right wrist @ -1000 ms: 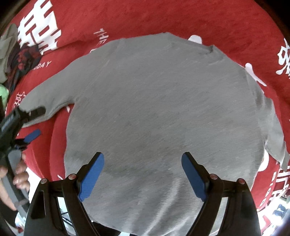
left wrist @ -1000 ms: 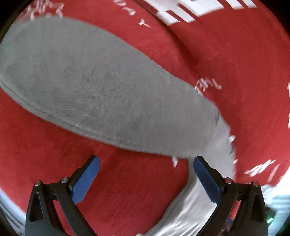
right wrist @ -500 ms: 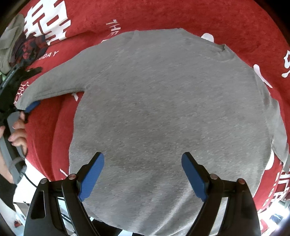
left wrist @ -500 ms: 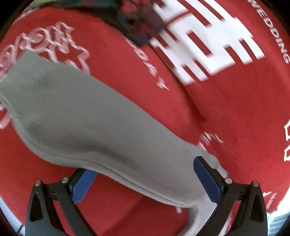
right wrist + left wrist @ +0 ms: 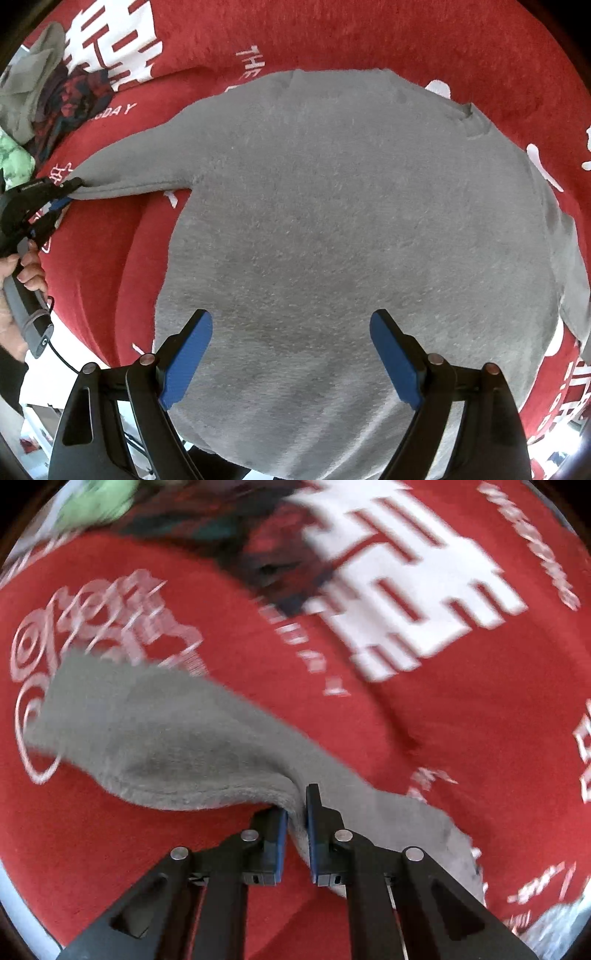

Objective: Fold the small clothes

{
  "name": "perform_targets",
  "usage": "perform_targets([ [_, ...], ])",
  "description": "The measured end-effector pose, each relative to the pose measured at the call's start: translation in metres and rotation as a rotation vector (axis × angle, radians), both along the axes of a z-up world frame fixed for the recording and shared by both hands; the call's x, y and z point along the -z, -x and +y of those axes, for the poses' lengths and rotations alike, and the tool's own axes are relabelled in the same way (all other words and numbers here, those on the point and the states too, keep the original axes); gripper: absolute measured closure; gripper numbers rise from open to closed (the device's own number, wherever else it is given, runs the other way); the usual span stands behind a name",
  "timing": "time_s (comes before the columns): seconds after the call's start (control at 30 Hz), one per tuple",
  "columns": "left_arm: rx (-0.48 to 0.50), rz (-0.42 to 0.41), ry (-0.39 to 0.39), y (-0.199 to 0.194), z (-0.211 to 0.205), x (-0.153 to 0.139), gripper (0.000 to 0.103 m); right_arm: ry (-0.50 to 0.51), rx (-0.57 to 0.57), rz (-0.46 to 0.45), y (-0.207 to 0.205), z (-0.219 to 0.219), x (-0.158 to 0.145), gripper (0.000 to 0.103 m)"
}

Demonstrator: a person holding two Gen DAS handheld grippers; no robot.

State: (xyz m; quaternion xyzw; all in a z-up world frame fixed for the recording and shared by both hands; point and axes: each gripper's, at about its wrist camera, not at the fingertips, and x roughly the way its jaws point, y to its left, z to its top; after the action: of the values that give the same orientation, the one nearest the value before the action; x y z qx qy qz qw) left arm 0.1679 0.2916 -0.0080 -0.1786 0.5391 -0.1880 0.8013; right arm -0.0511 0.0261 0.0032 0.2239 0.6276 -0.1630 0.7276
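Your left gripper [image 5: 295,814] has just closed and now pinches the sleeve [image 5: 155,738] of the grey sweater [image 5: 351,229]. In the left wrist view the blue pads [image 5: 281,834] press on a fold of grey cloth between them, and the rest of the sleeve runs off to the upper left over the red blanket [image 5: 461,731]. This view is blurred. It shows the white printed pattern [image 5: 417,587] on the blanket at close range, with a dark patterned garment [image 5: 258,542] and something light green [image 5: 99,502] at the top edge. It does not show the body of the sweater.

The right wrist view gives you the whole layout. At its far left, a hand [image 5: 22,266] holds the left gripper [image 5: 55,194] by its handle, with the tip at the end of the sleeve [image 5: 140,170], which stretches left from the body. A pile of other clothes [image 5: 48,92] lies in the upper left corner, well apart from the sweater. The sweater lies flat on the red blanket [image 5: 406,33], filling the middle of the view, with the neckline [image 5: 469,110] at upper right and the other sleeve [image 5: 569,258] along the right side.

Your right gripper [image 5: 291,354] points down over the lower part of the sweater. Its jaws stand wide apart, with nothing gripped between the blue pads [image 5: 188,354].
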Motion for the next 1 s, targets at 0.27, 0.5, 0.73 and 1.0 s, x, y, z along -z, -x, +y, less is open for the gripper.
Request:
perform_targets([
  [0.27, 0.428, -0.219, 0.146, 0.05, -0.138, -0.096, 0.092, 0.0, 0.108, -0.042, 0.026, -0.042, -0.008, 0.013],
  [0.5, 0.797, -0.164, 0.161, 0.151, -0.292, -0.087, 0.092, 0.026, 0.284, -0.059, 0.078, -0.107, -0.015, 0.013],
  [0.73, 0.645, 0.002, -0.104, 0.155, -0.281, -0.046, 0.043, -0.001, 0.371, -0.052, 0.118, -0.148, -0.011, 0.013],
  [1.0, 0.287, -0.027, -0.332, 0.085, -0.128, -0.067, 0.032, -0.23, 0.132, -0.251, 0.026, -0.1, -0.013, 0.013],
])
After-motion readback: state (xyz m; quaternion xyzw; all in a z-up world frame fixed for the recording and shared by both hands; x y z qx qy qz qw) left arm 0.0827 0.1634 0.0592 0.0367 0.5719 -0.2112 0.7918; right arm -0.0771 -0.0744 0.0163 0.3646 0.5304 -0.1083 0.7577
